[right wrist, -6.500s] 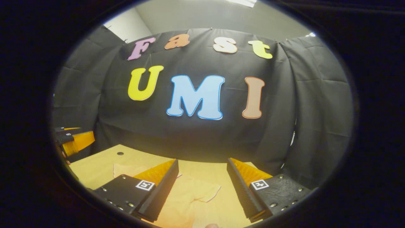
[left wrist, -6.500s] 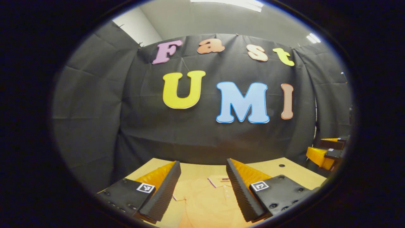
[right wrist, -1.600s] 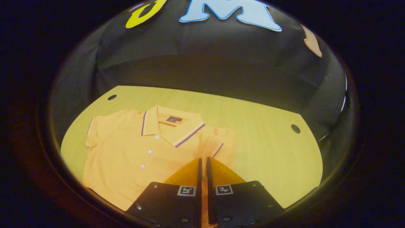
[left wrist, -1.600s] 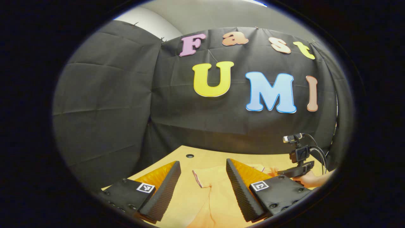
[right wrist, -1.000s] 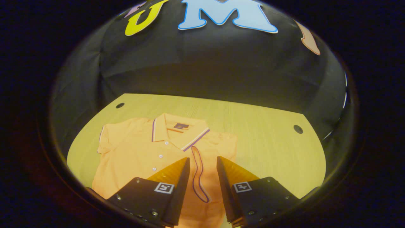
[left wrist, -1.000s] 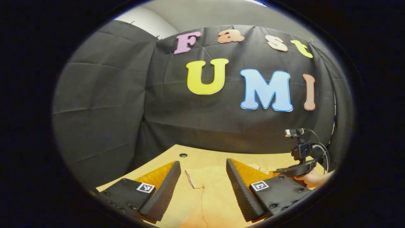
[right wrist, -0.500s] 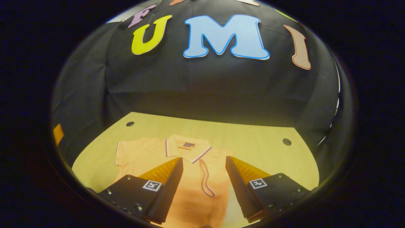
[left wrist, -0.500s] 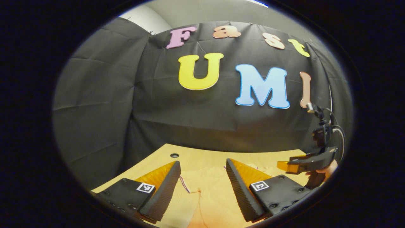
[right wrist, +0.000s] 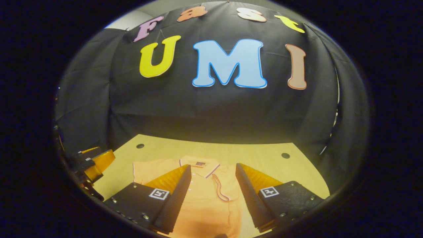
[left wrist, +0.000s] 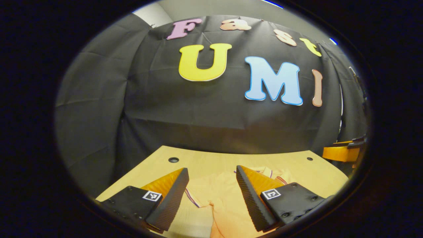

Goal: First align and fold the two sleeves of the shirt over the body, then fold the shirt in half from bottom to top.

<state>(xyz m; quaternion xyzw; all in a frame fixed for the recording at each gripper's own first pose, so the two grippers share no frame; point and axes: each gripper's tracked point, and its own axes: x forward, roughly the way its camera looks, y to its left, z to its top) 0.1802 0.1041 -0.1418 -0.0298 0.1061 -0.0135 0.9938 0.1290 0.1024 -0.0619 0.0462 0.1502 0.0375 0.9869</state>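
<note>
In the right gripper view, the right gripper (right wrist: 211, 185) hangs with jaws spread above an orange short-sleeved polo shirt (right wrist: 205, 205) lying on a pale wooden table (right wrist: 257, 153), while the left gripper (right wrist: 91, 162) shows at far left.

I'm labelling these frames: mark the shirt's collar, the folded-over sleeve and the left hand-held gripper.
collar (right wrist: 200, 164): right gripper view, inner neck.
folded-over sleeve (right wrist: 222, 189): right gripper view, striped cuff.
left hand-held gripper (left wrist: 211, 198): left gripper view, midway between fingertips.

No readable text: square black-and-white marker tags (left wrist: 152, 195) sit on gripper fingers, carry no letters; shirt (right wrist: 205, 195) neck label (right wrist: 199, 163) too small to read.
</note>
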